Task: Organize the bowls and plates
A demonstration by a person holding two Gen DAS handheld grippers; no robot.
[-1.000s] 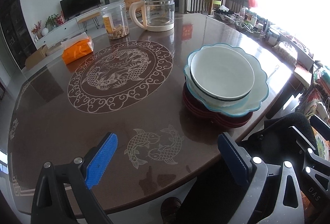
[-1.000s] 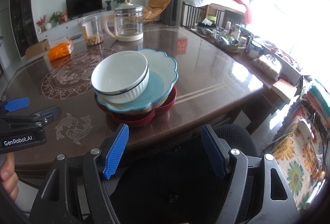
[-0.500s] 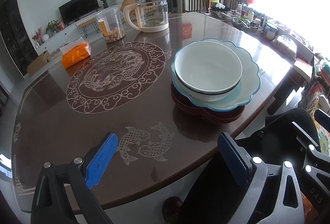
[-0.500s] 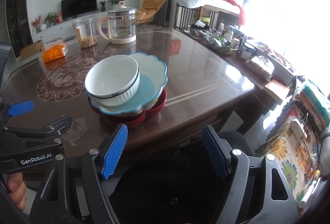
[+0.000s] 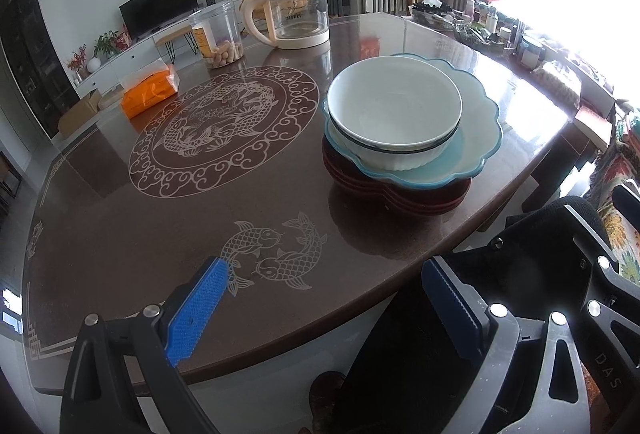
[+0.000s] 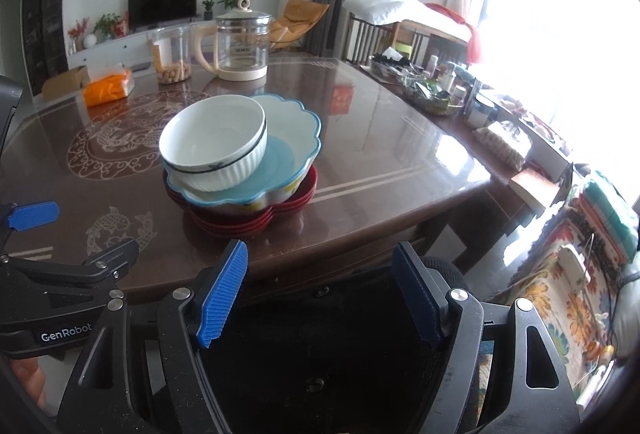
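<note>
A white ribbed bowl (image 5: 394, 112) (image 6: 214, 142) sits tilted inside a blue scalloped dish (image 5: 472, 138) (image 6: 290, 150), which rests on a stack of dark red plates (image 5: 400, 196) (image 6: 256, 220) near the table's front edge. My left gripper (image 5: 324, 298) is open and empty, held over the front edge, short of the stack. It also shows in the right wrist view (image 6: 60, 234). My right gripper (image 6: 320, 292) is open and empty, below and in front of the table edge, apart from the stack.
On the brown table (image 5: 120, 218) stand a glass kettle (image 5: 296, 14) (image 6: 240, 46), a clear jar of snacks (image 5: 218, 32) and an orange tissue pack (image 5: 150, 92) at the back. Cluttered trays and jars (image 6: 436, 90) line the right edge. A black chair (image 6: 320, 354) is under my grippers.
Both grippers have drawn back and shifted a little; the stack now appears farther from the right gripper and more central in the left view. The dishes have not moved.
</note>
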